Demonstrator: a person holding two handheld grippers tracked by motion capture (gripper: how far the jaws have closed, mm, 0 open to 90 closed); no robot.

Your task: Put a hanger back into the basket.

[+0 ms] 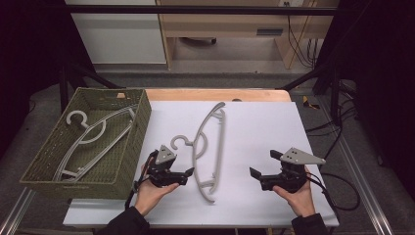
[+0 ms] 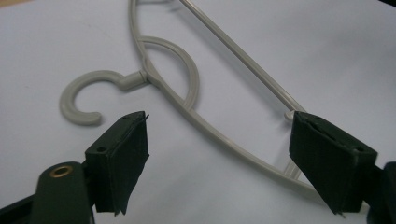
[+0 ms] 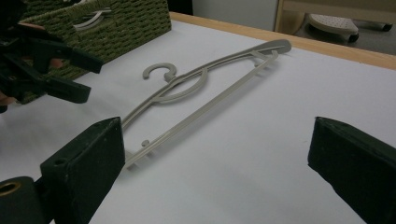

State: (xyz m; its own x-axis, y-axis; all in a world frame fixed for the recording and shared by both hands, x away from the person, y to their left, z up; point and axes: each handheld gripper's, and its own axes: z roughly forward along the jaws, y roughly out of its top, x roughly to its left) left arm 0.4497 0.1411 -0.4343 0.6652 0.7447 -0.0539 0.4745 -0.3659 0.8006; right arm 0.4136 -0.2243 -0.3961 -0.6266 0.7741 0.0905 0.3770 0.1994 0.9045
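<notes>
Both grippers, left [image 1: 188, 173] and right [image 1: 255, 173], stand wide open, empty; between them a grey plastic hanger [image 1: 209, 147] lies flat, unbroken.

a grey floor [image 1: 220, 81] lay beyond the table [image 1: 215, 94], whose wooden edge showed past a white cover sheet [image 1: 264, 132]. a pale wooden desk [image 1: 230, 24] stood at the back, with a white cabinet [image 1: 117, 34] to its left. black cables [image 1: 301, 41] hung by the desk's right leg. dark frame struts [image 1: 195, 10] crossed overhead. both sides were unlit.
</notes>
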